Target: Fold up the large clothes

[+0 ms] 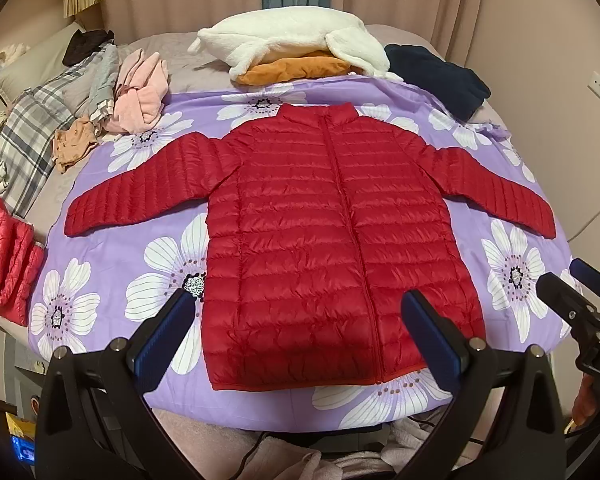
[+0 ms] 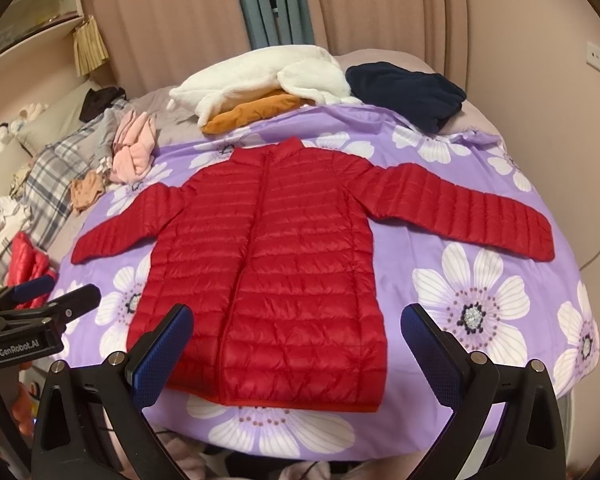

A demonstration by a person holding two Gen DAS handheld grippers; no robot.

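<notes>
One garment fills our view: a red quilted puffer jacket [image 1: 332, 236] spread flat, front up and zipped, on the purple flowered sheet [image 1: 112, 248], with both sleeves stretched out sideways and its hem nearest us. We judge it light, soft and springy, with a slick shell that may slide on itself and puff back open after a fold. We would pinch it at a cuff or a hem corner, where the fabric is thinner. Other clothes lie piled along the far and left edges of the bed, well apart from it. Our left gripper [image 1: 300, 336] hangs above the hem, jaws spread wide, holding nothing. Our right gripper [image 2: 296, 340] hovers just beside it, equally wide and empty.
</notes>
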